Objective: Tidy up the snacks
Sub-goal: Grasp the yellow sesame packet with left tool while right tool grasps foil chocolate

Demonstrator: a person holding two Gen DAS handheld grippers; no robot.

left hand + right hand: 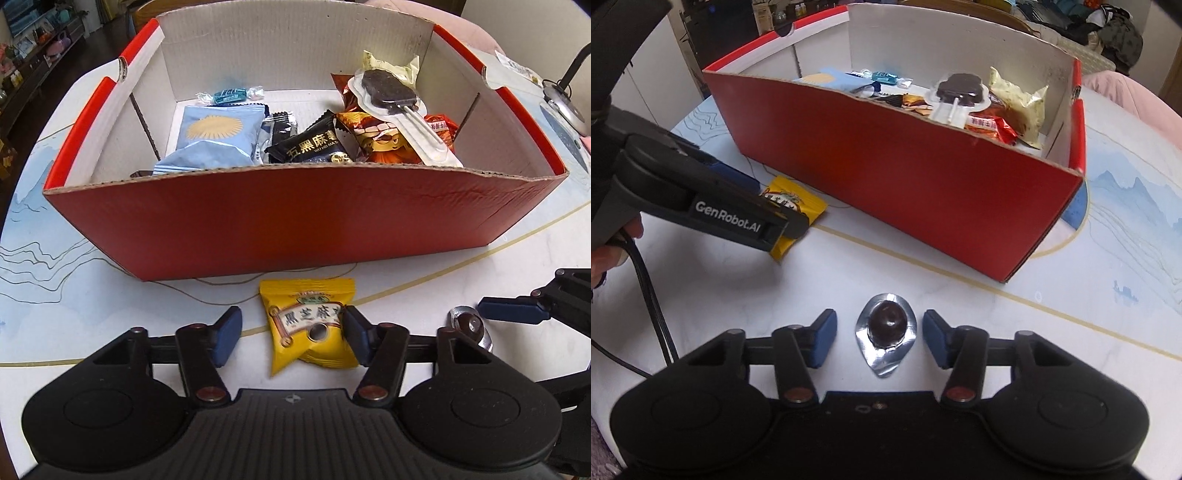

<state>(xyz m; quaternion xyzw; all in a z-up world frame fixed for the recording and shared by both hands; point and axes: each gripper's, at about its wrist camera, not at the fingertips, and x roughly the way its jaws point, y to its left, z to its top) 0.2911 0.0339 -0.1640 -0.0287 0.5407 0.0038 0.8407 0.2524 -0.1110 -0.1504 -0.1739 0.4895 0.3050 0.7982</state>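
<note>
Here, both grippers spread wide before red box (295, 218): left gripper (291, 332) straddles yellow packet (310, 328), right gripper (879, 332) brackets foil chocolate (886, 326). Best practice: centre each snack, close gently, lift clear over box wall.

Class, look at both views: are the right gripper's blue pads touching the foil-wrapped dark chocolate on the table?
Apart. The right wrist view shows bare table between the right gripper's pads and the foil-wrapped dark chocolate.

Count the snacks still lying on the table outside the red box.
2. The yellow packet lies in front of the red box, between the open left gripper fingers. The foil-cupped chocolate lies between the open right gripper fingers. The box may hide others.
</note>
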